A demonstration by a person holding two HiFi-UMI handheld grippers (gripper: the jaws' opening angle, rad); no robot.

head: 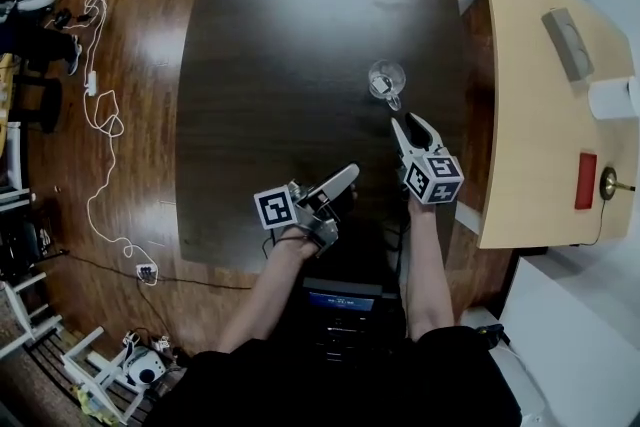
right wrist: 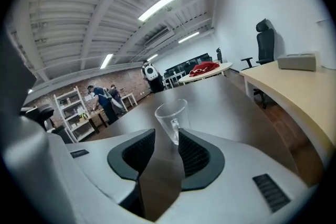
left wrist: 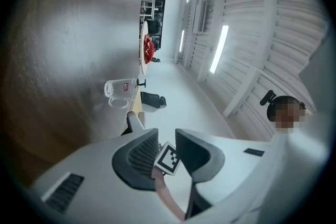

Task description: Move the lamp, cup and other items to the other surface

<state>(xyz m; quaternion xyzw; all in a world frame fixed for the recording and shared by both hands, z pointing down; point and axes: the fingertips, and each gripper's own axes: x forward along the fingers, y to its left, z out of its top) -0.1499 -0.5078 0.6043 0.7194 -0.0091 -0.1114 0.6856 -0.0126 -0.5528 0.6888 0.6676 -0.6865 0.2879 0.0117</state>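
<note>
A clear glass cup (head: 385, 80) with a handle stands upright on the dark table (head: 270, 55), right of its middle. My right gripper (head: 411, 122) sits just short of the cup on the near side, open, with nothing between its jaws. In the right gripper view the cup (right wrist: 171, 113) stands straight ahead of that gripper (right wrist: 167, 136), its handle turned toward me. My left gripper (head: 348, 173) hovers near the table's front edge, open and holding nothing. In the left gripper view that gripper (left wrist: 167, 134) has the cup (left wrist: 119, 89) farther off.
A light wood desk (head: 525, 115) runs along the right. On it lie a grey box (head: 567, 43), a white object (head: 612, 98), a red item (head: 586, 180) and a brass lamp base (head: 608, 183). White cables (head: 100, 105) trail over the wooden floor at the left.
</note>
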